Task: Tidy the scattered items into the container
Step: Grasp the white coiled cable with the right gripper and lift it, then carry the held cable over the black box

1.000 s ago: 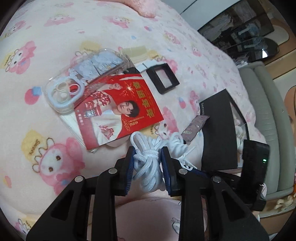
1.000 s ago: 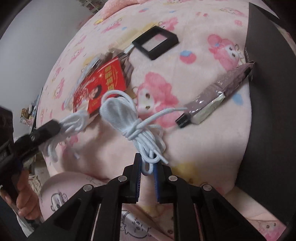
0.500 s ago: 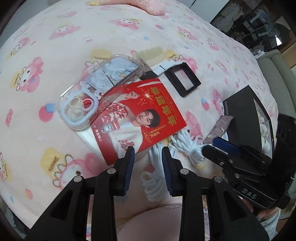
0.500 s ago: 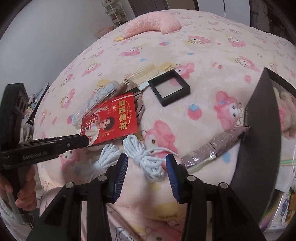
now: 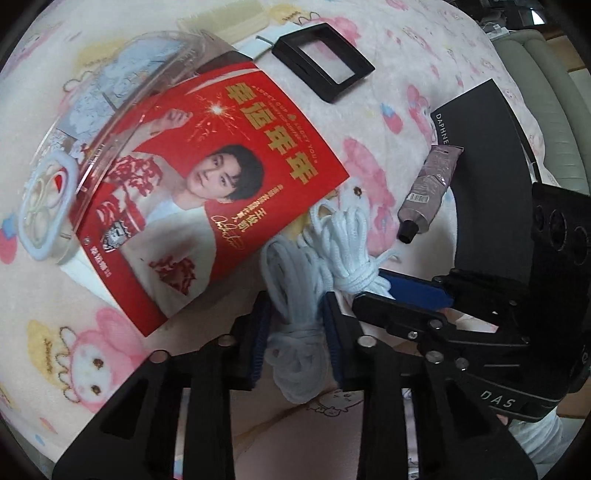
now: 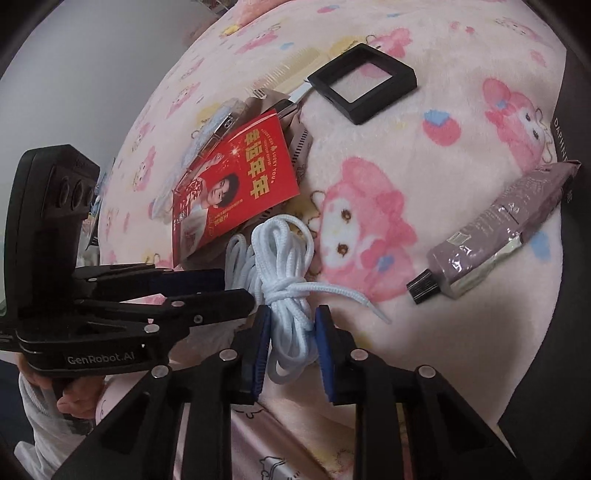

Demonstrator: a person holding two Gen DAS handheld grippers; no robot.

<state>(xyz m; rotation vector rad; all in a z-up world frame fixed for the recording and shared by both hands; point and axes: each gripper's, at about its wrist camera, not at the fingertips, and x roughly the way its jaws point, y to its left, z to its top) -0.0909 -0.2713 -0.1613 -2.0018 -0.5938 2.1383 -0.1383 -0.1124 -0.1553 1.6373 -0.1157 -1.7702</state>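
Note:
Two white shoelace bundles lie side by side on the pink cartoon blanket, below a red photo card [image 5: 221, 184]. My left gripper [image 5: 295, 317] points steeply down, and its closing jaws press on the left bundle [image 5: 291, 273]. The right gripper [image 6: 293, 325] straddles the knotted right bundle [image 6: 284, 258], its jaws also closing with the blue pads against the cord. Each gripper shows in the other's view: the right gripper [image 5: 369, 291] and the left gripper [image 6: 236, 288]. The black box [image 5: 480, 166] stands open at the right.
A clear phone case [image 5: 92, 122] overlaps the red card's upper left. A black square frame [image 5: 325, 61] and a cream comb [image 5: 221, 18] lie farther back. A mauve tube [image 5: 428, 192] rests against the box. A hand [image 6: 74, 402] holds the left gripper's handle.
A second ago each gripper held a lace bundle. Half a second ago the right jaws stood wide above the laid-down laces. Both grippers have now sunk and narrowed around the bundles.

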